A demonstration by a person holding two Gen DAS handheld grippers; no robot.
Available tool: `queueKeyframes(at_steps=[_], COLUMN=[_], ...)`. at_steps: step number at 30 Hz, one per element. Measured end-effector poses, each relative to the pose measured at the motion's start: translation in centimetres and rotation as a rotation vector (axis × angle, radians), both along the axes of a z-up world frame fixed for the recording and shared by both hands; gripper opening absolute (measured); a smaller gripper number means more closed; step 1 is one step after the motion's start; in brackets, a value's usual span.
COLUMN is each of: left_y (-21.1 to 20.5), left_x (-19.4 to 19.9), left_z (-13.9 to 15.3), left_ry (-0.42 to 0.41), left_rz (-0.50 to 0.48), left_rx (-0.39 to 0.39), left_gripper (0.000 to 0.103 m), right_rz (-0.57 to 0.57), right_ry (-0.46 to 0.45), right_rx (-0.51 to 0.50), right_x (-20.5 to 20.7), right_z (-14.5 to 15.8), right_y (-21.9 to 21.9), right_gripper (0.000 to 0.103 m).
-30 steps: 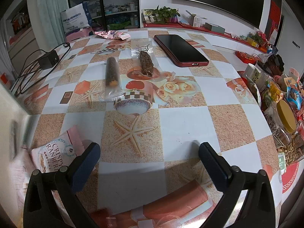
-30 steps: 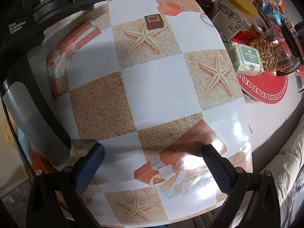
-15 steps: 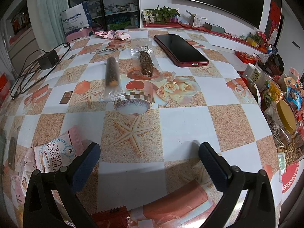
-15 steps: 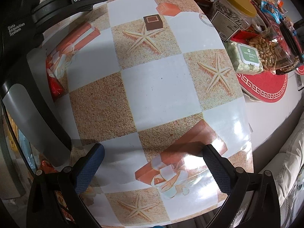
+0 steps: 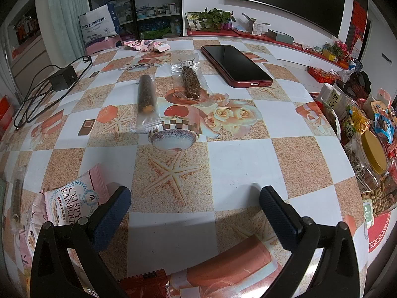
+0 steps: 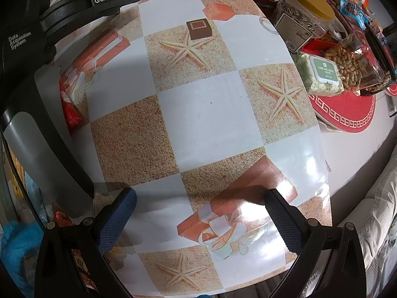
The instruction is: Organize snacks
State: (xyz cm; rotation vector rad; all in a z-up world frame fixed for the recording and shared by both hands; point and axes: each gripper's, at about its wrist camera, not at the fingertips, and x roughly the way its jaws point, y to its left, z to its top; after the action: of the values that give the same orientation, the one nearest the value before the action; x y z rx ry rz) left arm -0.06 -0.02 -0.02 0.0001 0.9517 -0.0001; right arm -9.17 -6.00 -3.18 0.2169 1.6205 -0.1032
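My left gripper (image 5: 196,203) is open above the patterned tablecloth (image 5: 238,159), nothing between its fingers. Ahead lie two clear-wrapped snack bars: a dark roll (image 5: 146,94) and a brown bar (image 5: 191,83). A pink cranberry snack pack (image 5: 72,203) lies just left of the left finger, and a red wrapper (image 5: 146,283) peeks out at the bottom edge. In the right wrist view my right gripper (image 6: 198,213) is open over bare tablecloth (image 6: 206,114), with the left gripper's black body (image 6: 49,49) to its left and a red wrapper (image 6: 72,116) beside it.
A red phone (image 5: 235,64) lies at the back, a black charger with cable (image 5: 59,79) at the left, a pink pack (image 5: 146,45) at the far edge. Jars and snack bags (image 5: 367,144) crowd the right edge; a yellow-lidded jar (image 6: 302,17), wipes (image 6: 322,74) and peanuts (image 6: 352,64) sit on a red mat (image 6: 347,114).
A blurred object at the left edge of the left wrist view is gone, and a red wrapper has appeared at the bottom edge. Both grippers have stayed put and open.
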Motion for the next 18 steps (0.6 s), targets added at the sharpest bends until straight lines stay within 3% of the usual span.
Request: queueKeyframes(at_steps=[18], left_y=[0.01], left_x=[0.03], left_z=[0.00], left_ry=[0.001], left_rz=[0.000], left_rx=[0.001], left_gripper=[0.103], right_rz=[-0.007], right_ry=[0.005], right_rx=[-0.010], right_x=[-0.14], right_z=[0.22], right_y=[-0.12], right_gripper=[0.103])
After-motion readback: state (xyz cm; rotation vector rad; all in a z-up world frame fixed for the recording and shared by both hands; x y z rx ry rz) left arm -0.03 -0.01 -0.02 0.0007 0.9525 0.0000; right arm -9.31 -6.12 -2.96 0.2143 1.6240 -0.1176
